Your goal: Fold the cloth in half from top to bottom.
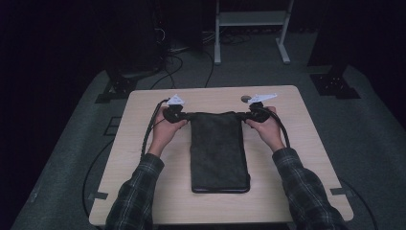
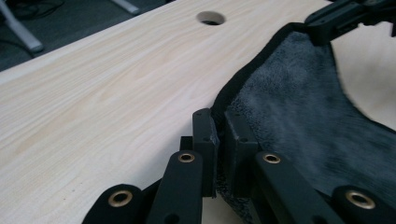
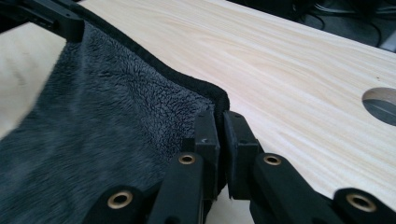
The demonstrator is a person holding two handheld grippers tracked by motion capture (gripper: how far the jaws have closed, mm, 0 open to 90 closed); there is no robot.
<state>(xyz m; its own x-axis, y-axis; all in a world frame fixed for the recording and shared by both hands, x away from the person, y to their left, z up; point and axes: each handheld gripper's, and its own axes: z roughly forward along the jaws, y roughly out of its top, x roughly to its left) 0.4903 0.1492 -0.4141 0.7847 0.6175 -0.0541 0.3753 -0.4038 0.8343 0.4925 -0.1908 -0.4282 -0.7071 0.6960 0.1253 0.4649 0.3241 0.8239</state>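
Observation:
A dark grey fleece cloth (image 1: pixel 219 153) with a black hem lies lengthwise on the light wooden table (image 1: pixel 297 158), its far edge lifted and stretched between the two grippers. My left gripper (image 1: pixel 184 116) is shut on the far left corner; in the left gripper view its jaws (image 2: pixel 218 122) pinch the hemmed edge of the cloth (image 2: pixel 299 107). My right gripper (image 1: pixel 247 115) is shut on the far right corner, and the right gripper view shows its jaws (image 3: pixel 219 120) clamped on the cloth's (image 3: pixel 107 126) hem. Each gripper view shows the other gripper (image 2: pixel 336 18) (image 3: pixel 51 18) at the far corner.
A round cable hole (image 1: pixel 245 98) sits in the table just behind the right gripper. Beyond the table stand a white metal frame (image 1: pixel 251 28), black stand bases (image 1: pixel 115 88) and loose cables (image 1: pixel 177 62) on the grey floor. Bare tabletop lies to either side of the cloth.

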